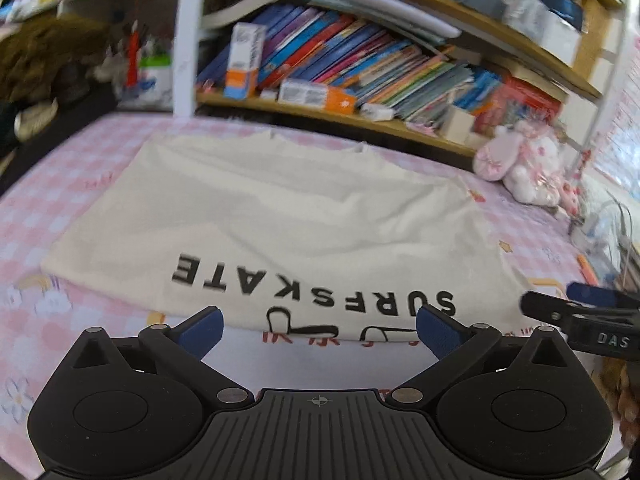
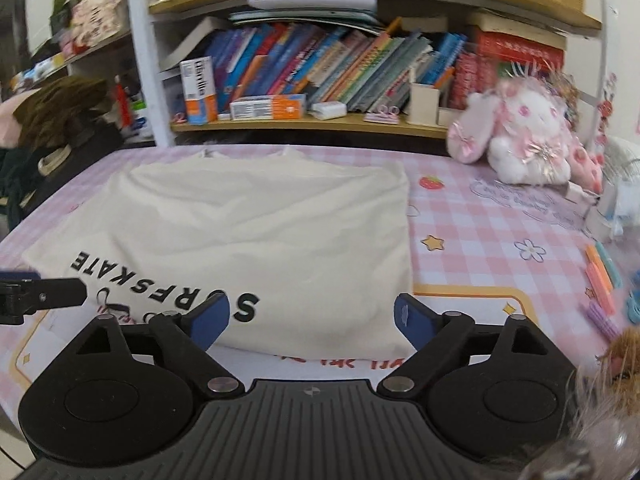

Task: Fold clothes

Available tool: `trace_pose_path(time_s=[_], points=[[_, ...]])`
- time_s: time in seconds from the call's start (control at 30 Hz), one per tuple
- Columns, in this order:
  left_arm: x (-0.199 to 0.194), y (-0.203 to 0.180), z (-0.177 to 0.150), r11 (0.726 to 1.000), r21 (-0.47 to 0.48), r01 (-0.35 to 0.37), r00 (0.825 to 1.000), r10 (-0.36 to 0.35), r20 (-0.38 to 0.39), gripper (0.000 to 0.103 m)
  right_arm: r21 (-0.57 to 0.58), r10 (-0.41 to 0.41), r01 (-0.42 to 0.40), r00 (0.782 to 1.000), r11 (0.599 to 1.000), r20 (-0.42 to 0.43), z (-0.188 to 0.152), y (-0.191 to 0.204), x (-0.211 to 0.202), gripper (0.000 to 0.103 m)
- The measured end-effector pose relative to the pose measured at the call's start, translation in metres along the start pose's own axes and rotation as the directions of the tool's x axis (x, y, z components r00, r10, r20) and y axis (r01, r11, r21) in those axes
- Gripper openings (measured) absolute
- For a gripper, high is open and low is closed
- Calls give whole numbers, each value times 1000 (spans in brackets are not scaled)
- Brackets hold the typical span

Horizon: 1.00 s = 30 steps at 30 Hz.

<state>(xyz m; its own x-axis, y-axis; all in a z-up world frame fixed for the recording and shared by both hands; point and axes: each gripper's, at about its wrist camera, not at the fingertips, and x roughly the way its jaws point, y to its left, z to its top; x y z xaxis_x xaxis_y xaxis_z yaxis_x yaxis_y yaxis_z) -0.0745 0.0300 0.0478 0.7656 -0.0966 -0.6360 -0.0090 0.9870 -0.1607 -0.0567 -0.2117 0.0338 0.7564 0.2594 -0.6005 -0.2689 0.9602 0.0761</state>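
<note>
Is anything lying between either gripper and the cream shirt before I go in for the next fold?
Nothing visible. The left gripper and right gripper are both open at the cream shirt's near edge; the plush rabbit sits off to the side.

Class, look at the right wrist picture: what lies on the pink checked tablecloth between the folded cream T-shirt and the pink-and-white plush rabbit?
Only the tablecloth with its printed strawberry; no loose object lies between the cream T-shirt and the plush rabbit.

The shirt (image 2: 248, 232) is matt cream cloth, softly creased, with flat black print. It lies on a smooth, faintly glossy pink checked cover (image 2: 488, 248). The shelf (image 2: 312, 124) looks like wood, the bunny (image 2: 524, 140) fluffy plush, and the gripper pads (image 1: 438, 330) textured blue.
</note>
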Motion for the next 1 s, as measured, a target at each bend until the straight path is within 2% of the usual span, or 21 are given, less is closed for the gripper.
trace_pose_path(time_s=[0.1, 0.2, 0.4, 0.63, 1.0], points=[[0, 1, 3, 1000, 7, -15, 1000, 15, 2, 103, -3, -4, 4, 1000, 1000, -1, 2, 4, 2, 92], [5, 10, 1, 1000, -16, -18, 999, 17, -29, 103, 10, -23, 23, 1000, 1000, -10, 3, 8, 4, 92], [11, 38, 0, 999, -29, 14, 999, -16, -50, 103, 42, -68, 70, 997, 997, -36, 4, 27, 11, 93], [14, 78, 13, 996, 13, 86, 995, -86, -57, 103, 40, -118, 120, 992, 992, -51, 8, 73, 20, 94], [22, 150, 25, 988, -4, 153, 986, -153, -61, 103, 7, -177, 177, 982, 984, -66, 7, 150, 37, 97]])
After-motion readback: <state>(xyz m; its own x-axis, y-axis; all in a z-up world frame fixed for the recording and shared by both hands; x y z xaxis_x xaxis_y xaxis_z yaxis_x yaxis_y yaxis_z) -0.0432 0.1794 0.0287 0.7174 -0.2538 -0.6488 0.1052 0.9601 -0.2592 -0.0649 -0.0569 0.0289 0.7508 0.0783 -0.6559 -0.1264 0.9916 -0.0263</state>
